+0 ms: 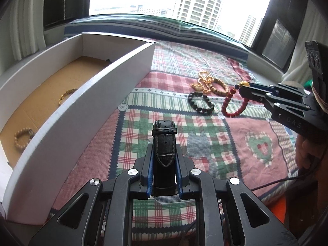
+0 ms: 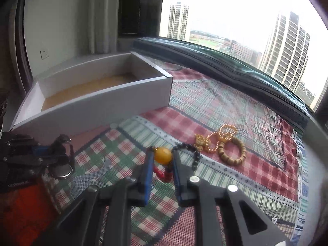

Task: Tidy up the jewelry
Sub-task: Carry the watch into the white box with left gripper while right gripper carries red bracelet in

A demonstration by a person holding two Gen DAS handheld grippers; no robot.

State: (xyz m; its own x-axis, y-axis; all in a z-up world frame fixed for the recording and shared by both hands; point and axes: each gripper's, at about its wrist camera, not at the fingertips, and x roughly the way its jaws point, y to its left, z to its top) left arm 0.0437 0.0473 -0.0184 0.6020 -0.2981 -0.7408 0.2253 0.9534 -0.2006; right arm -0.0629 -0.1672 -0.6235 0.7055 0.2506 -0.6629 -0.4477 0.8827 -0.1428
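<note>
My left gripper (image 1: 164, 151) is shut on a black watch strap (image 1: 164, 143), held above the quilt beside the white box (image 1: 114, 75); the watch's round case (image 2: 62, 171) hangs below it in the right wrist view. My right gripper (image 2: 162, 155) is shut on a red bead bracelet (image 1: 233, 104) at its yellow bead (image 2: 163, 155), lifting it off the quilt. A black bead bracelet (image 1: 202, 103), a gold chain (image 1: 205, 82) and a wooden bead bracelet (image 1: 220, 87) lie on the quilt. Inside the box lie a gold bracelet (image 1: 66, 95) and a wooden bracelet (image 1: 22, 138).
The patchwork quilt (image 1: 256, 143) covers the surface up to a dark cushion (image 2: 225, 69) along the window. The box stands at the left by a curtain (image 1: 26, 30). A black cable (image 1: 276, 182) trails at the right.
</note>
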